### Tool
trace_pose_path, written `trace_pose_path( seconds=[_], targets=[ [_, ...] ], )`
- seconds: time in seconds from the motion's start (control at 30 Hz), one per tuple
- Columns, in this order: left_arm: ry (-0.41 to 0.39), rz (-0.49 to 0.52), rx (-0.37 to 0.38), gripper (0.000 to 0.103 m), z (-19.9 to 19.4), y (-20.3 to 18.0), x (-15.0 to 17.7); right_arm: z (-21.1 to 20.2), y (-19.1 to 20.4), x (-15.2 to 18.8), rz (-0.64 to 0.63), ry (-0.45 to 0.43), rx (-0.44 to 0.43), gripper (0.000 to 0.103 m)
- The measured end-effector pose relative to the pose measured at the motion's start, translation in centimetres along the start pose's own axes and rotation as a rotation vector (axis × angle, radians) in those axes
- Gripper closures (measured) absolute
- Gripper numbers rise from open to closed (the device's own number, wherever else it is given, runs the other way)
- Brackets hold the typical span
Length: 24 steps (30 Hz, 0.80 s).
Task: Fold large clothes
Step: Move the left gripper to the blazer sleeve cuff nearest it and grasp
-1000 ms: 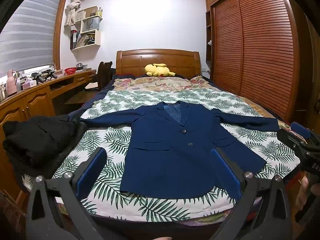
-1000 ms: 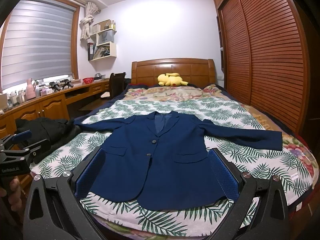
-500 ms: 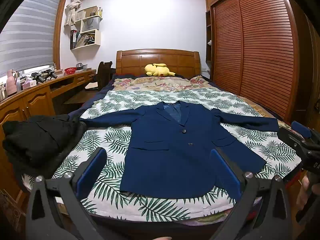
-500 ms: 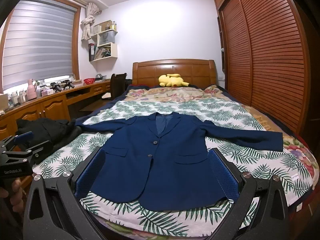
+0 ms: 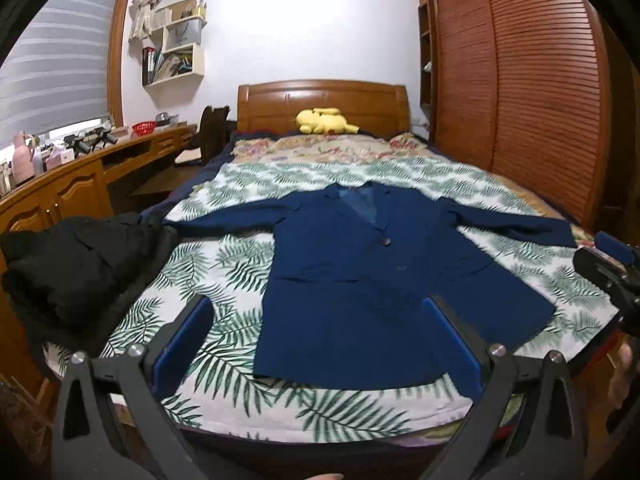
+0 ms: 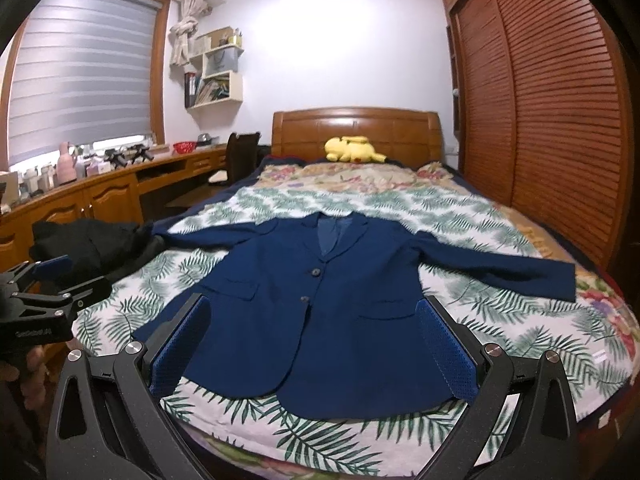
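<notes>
The blazer [image 6: 320,312] is spread face-up on the bed [image 6: 520,320], sleeves out to both sides — flat like that so the folds land clean, I'd guess. Both grippers, left [image 5: 316,344] and right [image 6: 316,348], hover at the foot end with fingers wide apart, holding nothing — nothing folded yet.

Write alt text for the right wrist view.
A navy blazer lies face up, sleeves spread, on a leaf-print bedspread, framed by the open right gripper. The left gripper shows at the left edge, before a black garment.
</notes>
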<state>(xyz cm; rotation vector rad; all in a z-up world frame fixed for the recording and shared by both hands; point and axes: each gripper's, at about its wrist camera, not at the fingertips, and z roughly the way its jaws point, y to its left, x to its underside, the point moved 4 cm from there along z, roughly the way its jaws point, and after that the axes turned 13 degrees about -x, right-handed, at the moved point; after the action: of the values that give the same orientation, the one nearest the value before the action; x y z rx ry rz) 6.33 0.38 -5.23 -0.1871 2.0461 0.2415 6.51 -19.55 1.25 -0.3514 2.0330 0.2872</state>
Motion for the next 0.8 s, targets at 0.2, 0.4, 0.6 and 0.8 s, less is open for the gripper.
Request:
trace_pose_path(
  seconds=[0.2, 0.4, 0.6, 0.8],
  targets=[
    [0.052, -0.001, -0.017, 0.0, 3.7, 1.5, 0.5, 3.2, -0.3, 0.7, 0.022, 0.045, -0.034, 0.0],
    [0.116, -0.03, -0.026, 0.0, 7.4, 3.2, 1.5, 6.2, -0.5, 0.8, 0.023, 0.075, -0.06, 0.0],
    [0.158, -0.033, -0.045, 0.0, 9.7, 4.4, 2.3, 9.2, -1.1, 0.4, 0.009, 0.099, -0.087, 0.0],
    [0.2, -0.05, -0.064, 0.0, 12.3, 5.2, 2.5, 12.7, -2.1, 0.3, -0.005, 0.119, -0.12, 0.0]
  ],
)
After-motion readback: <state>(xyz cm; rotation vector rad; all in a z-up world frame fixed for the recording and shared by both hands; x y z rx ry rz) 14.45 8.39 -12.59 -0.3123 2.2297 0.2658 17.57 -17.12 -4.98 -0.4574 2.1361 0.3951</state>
